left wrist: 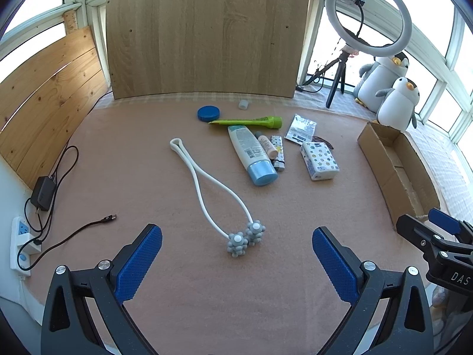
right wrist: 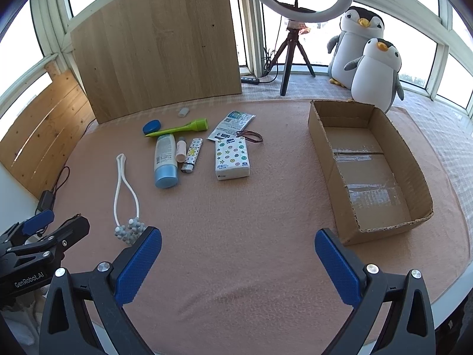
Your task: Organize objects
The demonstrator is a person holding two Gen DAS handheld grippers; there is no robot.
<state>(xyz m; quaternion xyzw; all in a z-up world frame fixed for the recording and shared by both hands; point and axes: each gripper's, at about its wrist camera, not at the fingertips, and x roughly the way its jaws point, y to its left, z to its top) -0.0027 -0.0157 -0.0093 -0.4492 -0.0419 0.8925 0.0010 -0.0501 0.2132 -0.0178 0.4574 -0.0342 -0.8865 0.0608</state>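
Small items lie loose on a pink cloth: a white neck massager [left wrist: 207, 189] [right wrist: 125, 195] with grey knobbed balls, a blue-capped lotion bottle [left wrist: 251, 153] [right wrist: 165, 159], a green tube [left wrist: 248, 122] [right wrist: 180, 128], a blue round tin [left wrist: 208, 113] [right wrist: 152, 126], a lighter [left wrist: 278, 152] [right wrist: 192, 155], a tissue pack [left wrist: 319, 159] [right wrist: 232, 158] and a foil sachet [left wrist: 301, 127] [right wrist: 232, 121]. An open cardboard box [right wrist: 317, 136] [left wrist: 375, 159] stands empty at the right. My left gripper [left wrist: 236, 263] hovers open just short of the massager balls. My right gripper [right wrist: 238, 263] is open over bare cloth, left of the box.
A wooden board [left wrist: 207, 32] leans at the back. A ring light on a tripod [right wrist: 291, 50] and two plush penguins [right wrist: 375, 68] stand behind the box. A charger [left wrist: 43, 192], its loose cable [left wrist: 88, 224] and a power strip [left wrist: 20, 242] sit at the left edge.
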